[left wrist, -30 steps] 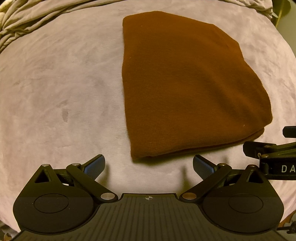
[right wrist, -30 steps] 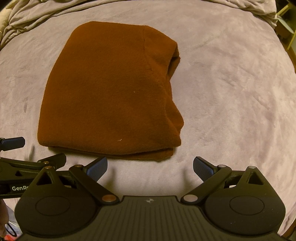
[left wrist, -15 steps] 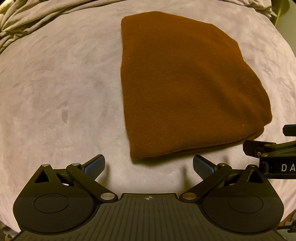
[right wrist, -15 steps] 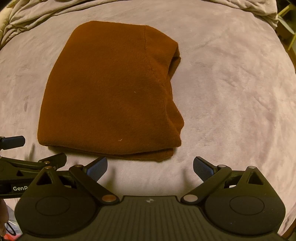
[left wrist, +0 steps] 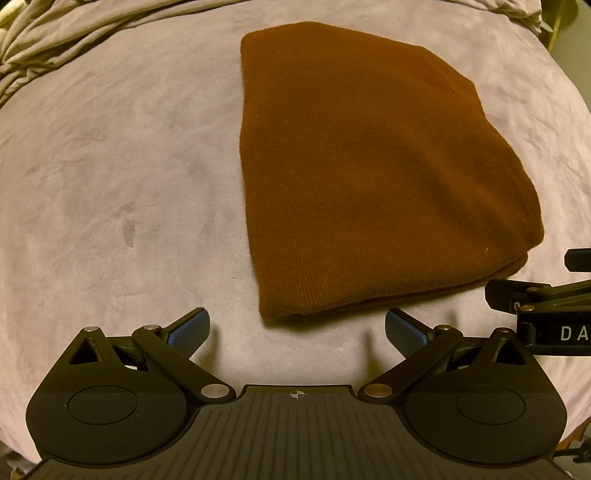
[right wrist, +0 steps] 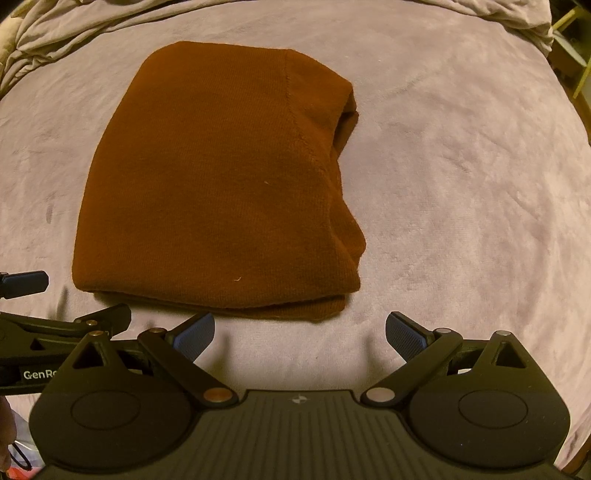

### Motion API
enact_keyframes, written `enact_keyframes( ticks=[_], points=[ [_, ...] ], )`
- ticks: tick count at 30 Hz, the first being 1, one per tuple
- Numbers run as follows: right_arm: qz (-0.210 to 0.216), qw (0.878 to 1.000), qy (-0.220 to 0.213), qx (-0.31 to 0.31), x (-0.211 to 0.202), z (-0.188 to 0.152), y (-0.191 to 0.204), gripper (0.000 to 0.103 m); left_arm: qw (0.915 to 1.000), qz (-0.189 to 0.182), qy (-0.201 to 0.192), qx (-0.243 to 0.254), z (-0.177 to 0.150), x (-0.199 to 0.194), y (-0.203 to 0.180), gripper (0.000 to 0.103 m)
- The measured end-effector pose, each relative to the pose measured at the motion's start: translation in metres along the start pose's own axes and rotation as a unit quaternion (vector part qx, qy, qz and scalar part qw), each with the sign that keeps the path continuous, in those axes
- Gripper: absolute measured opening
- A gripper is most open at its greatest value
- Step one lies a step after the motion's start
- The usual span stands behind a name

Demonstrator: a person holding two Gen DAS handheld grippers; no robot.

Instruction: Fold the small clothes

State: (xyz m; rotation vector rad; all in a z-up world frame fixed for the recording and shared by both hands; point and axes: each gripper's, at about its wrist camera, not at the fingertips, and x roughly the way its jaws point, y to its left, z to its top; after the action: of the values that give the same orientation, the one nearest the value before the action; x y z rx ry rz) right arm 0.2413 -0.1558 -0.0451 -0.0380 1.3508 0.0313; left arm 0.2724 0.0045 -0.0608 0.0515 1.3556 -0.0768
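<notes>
A rust-brown knitted garment (left wrist: 376, 166) lies folded in layers on the pale mauve blanket (left wrist: 110, 177); it also shows in the right wrist view (right wrist: 221, 184), with stacked layers visible at its near and right edges. My left gripper (left wrist: 295, 328) is open and empty, just short of the garment's near left corner. My right gripper (right wrist: 300, 332) is open and empty, just short of the garment's near right corner. Each gripper shows at the edge of the other's view: the right one (left wrist: 539, 299) and the left one (right wrist: 55, 317).
The blanket (right wrist: 461, 166) covers the whole surface. Bunched-up bedding (left wrist: 55, 40) lies along the far left edge and the far right corner (right wrist: 517, 22). A greenish piece of furniture (right wrist: 569, 51) stands beyond the right edge.
</notes>
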Motion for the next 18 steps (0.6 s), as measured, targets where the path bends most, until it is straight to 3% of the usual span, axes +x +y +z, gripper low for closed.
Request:
enact_keyframes(
  ticks=[18],
  points=[
    [0.000, 1.000, 0.004, 0.003, 0.0027, -0.0001, -0.0014, 0.099, 1.0000, 0.003, -0.003, 0.006, -0.0007, 0.0021, -0.0020, 0.103]
  ],
)
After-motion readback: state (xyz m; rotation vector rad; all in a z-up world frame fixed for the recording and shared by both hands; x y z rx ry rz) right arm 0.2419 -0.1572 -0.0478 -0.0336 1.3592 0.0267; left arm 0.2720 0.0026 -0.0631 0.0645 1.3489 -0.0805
